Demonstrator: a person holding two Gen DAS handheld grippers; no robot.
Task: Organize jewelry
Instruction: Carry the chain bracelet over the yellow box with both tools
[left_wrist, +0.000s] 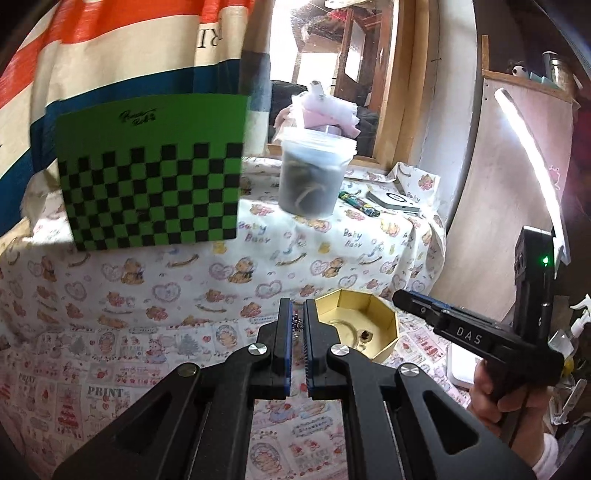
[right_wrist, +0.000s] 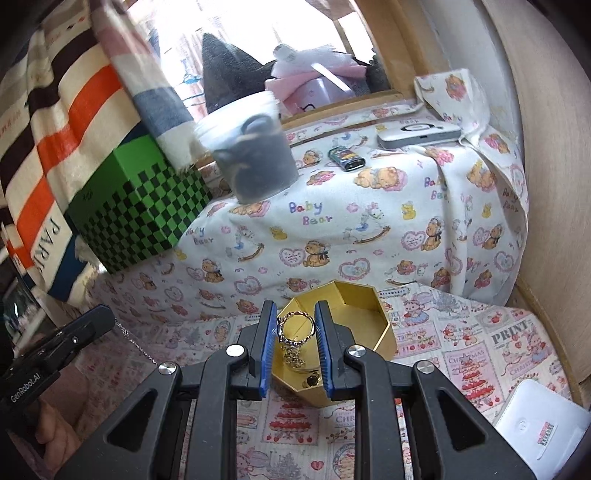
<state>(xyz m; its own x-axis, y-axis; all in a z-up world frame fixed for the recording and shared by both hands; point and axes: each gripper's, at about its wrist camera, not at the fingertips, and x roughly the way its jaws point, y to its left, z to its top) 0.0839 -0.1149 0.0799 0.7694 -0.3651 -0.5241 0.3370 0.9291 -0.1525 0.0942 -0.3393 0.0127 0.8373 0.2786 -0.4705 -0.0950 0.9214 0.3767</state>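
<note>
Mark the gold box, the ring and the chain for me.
gold box (right_wrist: 364, 306): right wrist view, inner far wall.
ring (right_wrist: 295, 325): right wrist view, gold band between the right gripper's pads.
chain (right_wrist: 135, 341): right wrist view, silver strand hanging from the left gripper's tip.

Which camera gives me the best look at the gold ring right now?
The right wrist view: the gold ring sits clamped between the right gripper jaws, above the gold box. The left wrist view does not show the ring clearly.
</note>
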